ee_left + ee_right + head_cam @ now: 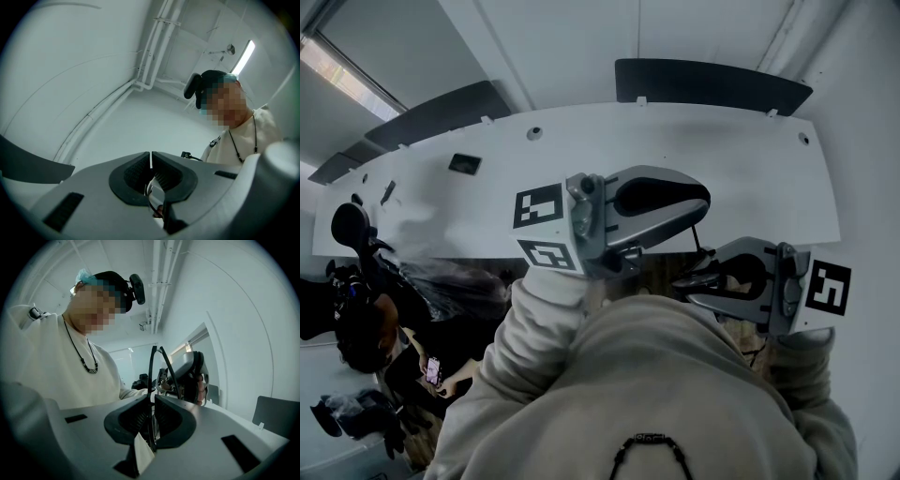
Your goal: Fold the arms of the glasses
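I hold the dark thin-framed glasses (701, 247) in the air between both grippers, in front of my chest and above the white table (675, 141). In the head view my left gripper (703, 202) points right and sits above the right gripper (682, 284), which points left. In the right gripper view the right gripper (153, 401) is shut on the glasses (152, 373), whose dark frame rises from the pads towards the left gripper's body (187, 373). In the left gripper view the left gripper (151, 159) is shut, and a thin piece of the glasses (152, 197) sits just behind its tips.
Two dark chair backs (712, 84) (441, 111) stand behind the table's far edge. A small black object (465, 163) lies on the table at the left. Dark camera gear and bags (352, 244) crowd the floor at the left. My pale sweater (656, 394) fills the lower head view.
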